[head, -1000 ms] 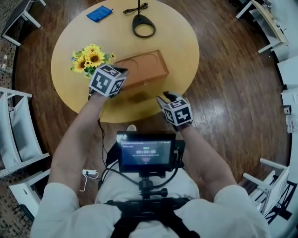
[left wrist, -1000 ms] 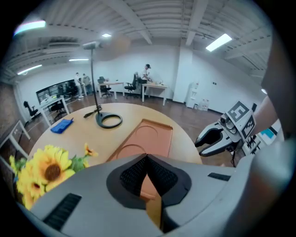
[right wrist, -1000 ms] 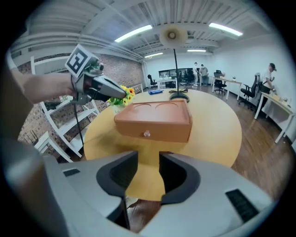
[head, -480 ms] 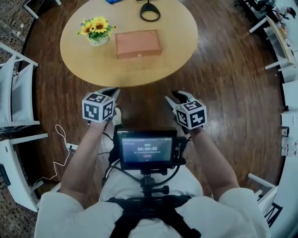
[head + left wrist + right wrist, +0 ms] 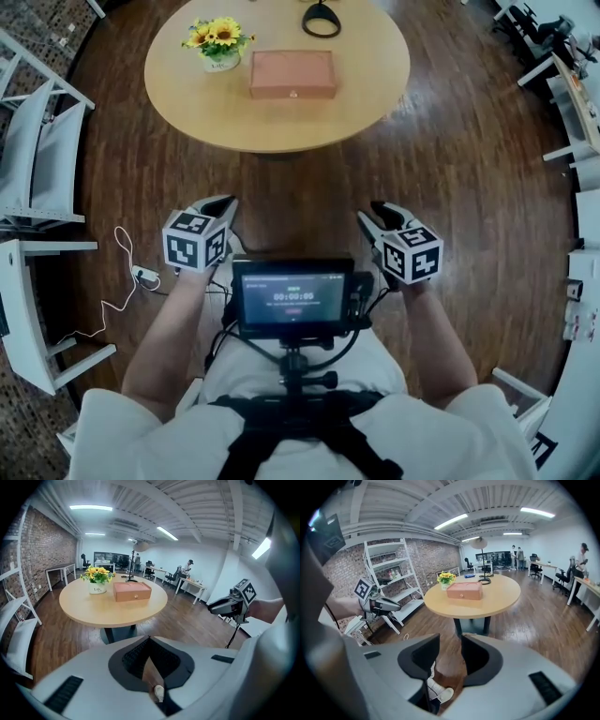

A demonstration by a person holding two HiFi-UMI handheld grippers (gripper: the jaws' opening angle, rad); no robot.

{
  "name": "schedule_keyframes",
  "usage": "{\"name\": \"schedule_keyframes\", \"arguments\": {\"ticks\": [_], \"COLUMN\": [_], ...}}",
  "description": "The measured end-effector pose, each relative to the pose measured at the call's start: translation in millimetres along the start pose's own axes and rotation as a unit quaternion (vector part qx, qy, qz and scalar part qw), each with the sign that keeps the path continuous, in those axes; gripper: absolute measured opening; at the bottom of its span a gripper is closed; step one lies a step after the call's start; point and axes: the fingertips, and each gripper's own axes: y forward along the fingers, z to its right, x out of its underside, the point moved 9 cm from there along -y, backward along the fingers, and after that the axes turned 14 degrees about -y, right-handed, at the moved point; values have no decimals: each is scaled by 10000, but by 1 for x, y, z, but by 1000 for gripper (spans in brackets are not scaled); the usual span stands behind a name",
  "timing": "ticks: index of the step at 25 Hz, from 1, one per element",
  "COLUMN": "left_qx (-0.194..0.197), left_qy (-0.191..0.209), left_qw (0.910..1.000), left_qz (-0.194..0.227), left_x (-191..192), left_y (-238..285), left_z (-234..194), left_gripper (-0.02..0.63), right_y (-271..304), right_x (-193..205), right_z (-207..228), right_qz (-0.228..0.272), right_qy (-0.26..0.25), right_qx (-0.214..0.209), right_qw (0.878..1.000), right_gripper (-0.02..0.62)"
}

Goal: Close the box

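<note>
Box [image 5: 292, 74] lid down, on round table [image 5: 272, 127], well apart from both claws. Left claw [image 5: 221, 203] pinched together, empty. Right claw [image 5: 375, 214] partly open, empty. Both over wood floor [image 5: 450, 169].

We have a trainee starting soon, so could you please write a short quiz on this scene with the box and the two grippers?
1. True or false: the box on the table has its lid down.
2. Which gripper has its jaws apart?
A. left gripper
B. right gripper
C. both
3. In the head view, what stands on the table just left of the box?

Key:
1. True.
2. B. Its jaws stand apart with nothing between them, while the left gripper's jaws meet at the tips.
3. The flowers.
</note>
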Motion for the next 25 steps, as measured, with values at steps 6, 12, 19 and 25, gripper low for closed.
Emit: {"name": "schedule_keyframes", "arguments": {"ticks": [6, 12, 19, 25], "left_qx": [-125, -192, -259, -295], "left_qy": [-101, -126, -112, -123], "left_qw": [9999, 9997, 9996, 9995], "left_qz": [21, 20, -22, -62], "left_x": [8, 12, 14, 20], "left_y": [-9, -12, -14, -13], "left_z": [-5, -5, -4, -6], "left_gripper": [0, 0, 0, 0], "right_y": [-2, -2, 3, 7], "right_x": [-1, 0, 4, 7], "right_z": [-1, 0, -1, -4], "right_qz": [57, 17, -19, -87], "right_qy": [-46, -88, -46, -74], "right_qx": [-32, -60, -119, -173], "right_qw": [10000, 9999, 9999, 9998], "right_gripper": [152, 152, 152, 152]}}
